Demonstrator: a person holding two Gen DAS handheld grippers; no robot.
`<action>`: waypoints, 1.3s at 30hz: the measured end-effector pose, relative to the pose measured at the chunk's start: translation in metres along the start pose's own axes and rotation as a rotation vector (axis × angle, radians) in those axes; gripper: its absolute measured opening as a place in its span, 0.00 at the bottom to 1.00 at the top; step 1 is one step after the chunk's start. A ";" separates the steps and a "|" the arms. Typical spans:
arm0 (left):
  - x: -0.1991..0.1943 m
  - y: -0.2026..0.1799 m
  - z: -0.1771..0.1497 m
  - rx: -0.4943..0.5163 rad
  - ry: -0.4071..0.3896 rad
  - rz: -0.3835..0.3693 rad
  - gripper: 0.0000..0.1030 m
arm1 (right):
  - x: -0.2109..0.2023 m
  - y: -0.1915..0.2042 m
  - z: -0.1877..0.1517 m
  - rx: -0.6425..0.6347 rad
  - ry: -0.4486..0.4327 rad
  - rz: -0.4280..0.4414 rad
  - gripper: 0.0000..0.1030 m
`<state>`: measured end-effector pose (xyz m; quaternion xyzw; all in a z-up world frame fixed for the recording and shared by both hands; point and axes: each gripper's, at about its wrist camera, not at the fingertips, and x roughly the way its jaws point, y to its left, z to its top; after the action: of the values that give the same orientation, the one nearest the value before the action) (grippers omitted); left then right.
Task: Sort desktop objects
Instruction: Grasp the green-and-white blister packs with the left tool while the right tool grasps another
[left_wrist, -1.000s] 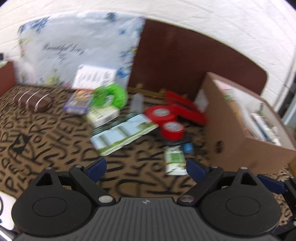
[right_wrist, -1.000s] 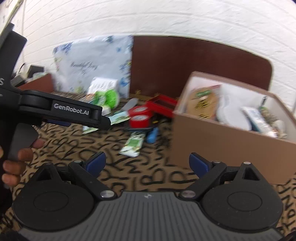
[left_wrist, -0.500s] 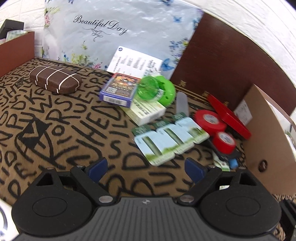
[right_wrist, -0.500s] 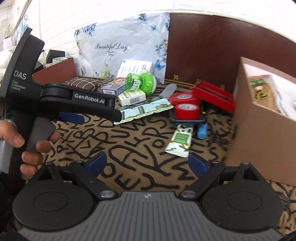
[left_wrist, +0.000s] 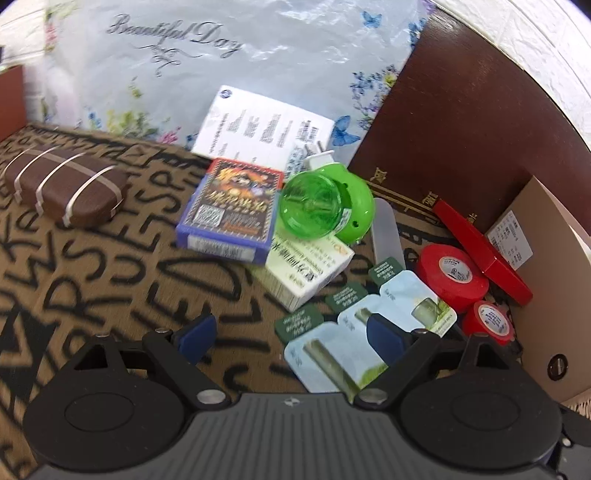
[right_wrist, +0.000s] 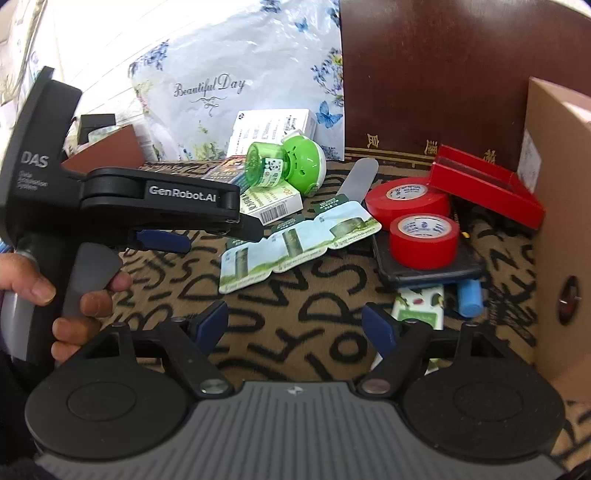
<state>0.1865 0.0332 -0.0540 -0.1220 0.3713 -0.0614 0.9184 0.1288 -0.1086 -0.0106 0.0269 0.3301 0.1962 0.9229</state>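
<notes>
Your left gripper (left_wrist: 288, 334) hangs with jaws wide apart and nothing between them; one blue pad (left_wrist: 384, 338) sits over the strip of pale blue-and-green sachets (left_wrist: 369, 332), whether touching I cannot tell. Your right gripper (right_wrist: 295, 326) has jaws closing on empty air, over bare letter-patterned brown cloth (right_wrist: 295, 288).

Risks, working outward:
- The sachet strip lies flat and thin on the cloth. A shallow bite may slide off it or pinch the fabric instead.
- Left of the strip, the pile is stacked: the clear green round plug-in bottle (left_wrist: 325, 206) rests on the white-and-green carton (left_wrist: 306, 266), which the blue card box (left_wrist: 229, 214) overlaps. Pull the carton first and the bottle likely rolls.
- In the right view, the smaller red tape roll (right_wrist: 424, 240) sits on a black flat slab (right_wrist: 428, 269), with the larger red tape roll (right_wrist: 406, 199) just behind. Nudge the slab and the rolls may wander.
- The green-and-white packet (right_wrist: 421, 306) lies close under your right pad, beside a blue stick (right_wrist: 469, 295); a closing jaw could catch both.
- Your two grippers work near each other; the left one (right_wrist: 162, 206) crosses the right view. Mind a clash.
- The brown cardboard box (right_wrist: 557, 206) stands at the right, its wall close to the red flat case (right_wrist: 487, 184).
</notes>
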 end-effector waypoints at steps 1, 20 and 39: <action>0.002 -0.001 0.002 0.014 0.005 -0.010 0.86 | 0.004 -0.001 0.001 0.009 0.000 0.004 0.75; 0.018 -0.034 0.003 0.202 0.090 -0.175 0.77 | 0.041 0.002 0.018 0.051 -0.045 0.021 0.50; -0.008 -0.003 0.003 -0.060 0.091 -0.316 0.77 | 0.014 -0.009 0.011 0.079 -0.073 0.007 0.16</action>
<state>0.1828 0.0328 -0.0453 -0.2034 0.3904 -0.1992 0.8755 0.1480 -0.1106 -0.0122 0.0714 0.3038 0.1851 0.9319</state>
